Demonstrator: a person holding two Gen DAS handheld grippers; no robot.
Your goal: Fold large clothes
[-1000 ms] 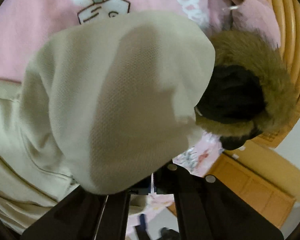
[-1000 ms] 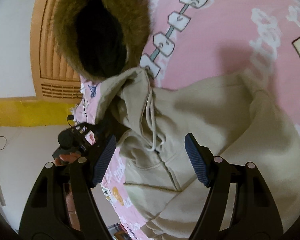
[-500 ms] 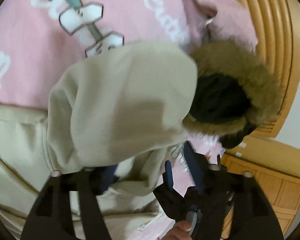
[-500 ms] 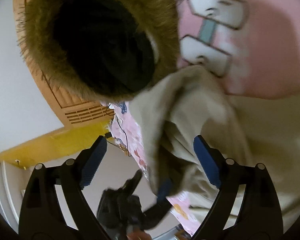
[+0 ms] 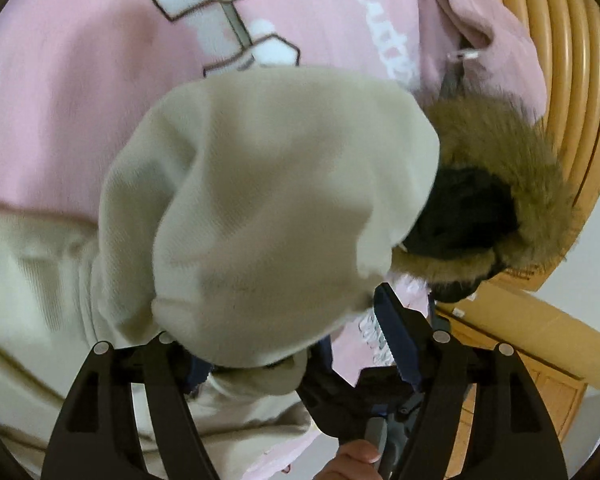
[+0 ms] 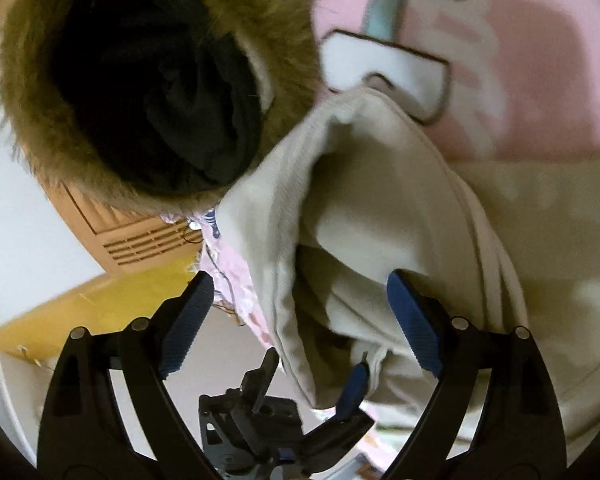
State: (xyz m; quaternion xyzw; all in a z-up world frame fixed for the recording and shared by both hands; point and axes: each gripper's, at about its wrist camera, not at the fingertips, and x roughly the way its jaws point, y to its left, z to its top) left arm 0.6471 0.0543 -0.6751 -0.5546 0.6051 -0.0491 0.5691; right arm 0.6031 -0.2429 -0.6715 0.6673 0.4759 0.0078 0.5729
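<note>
1 beige hoodie [image 5: 268, 200] lies on 1 pink blanket [image 5: 80, 92] beside 1 fur-trimmed hood [image 6: 112, 80]. The blanket's white lettering is unreadable. Left claw [image 5: 300, 344] and right claw [image 6: 300, 328] both gape, released, around the hoodie's cloth.

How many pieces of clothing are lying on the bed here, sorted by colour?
Beige hoodie: 1
Pink garment, bunched near the headboard: 1
Black coat with brown fur-trimmed hood: 1
Total: 3

left gripper [image 5: 296, 344]: black arms, silver screws | fingers [image 5: 396, 340]: ribbed blue | right gripper [image 6: 300, 328]: same build
</note>
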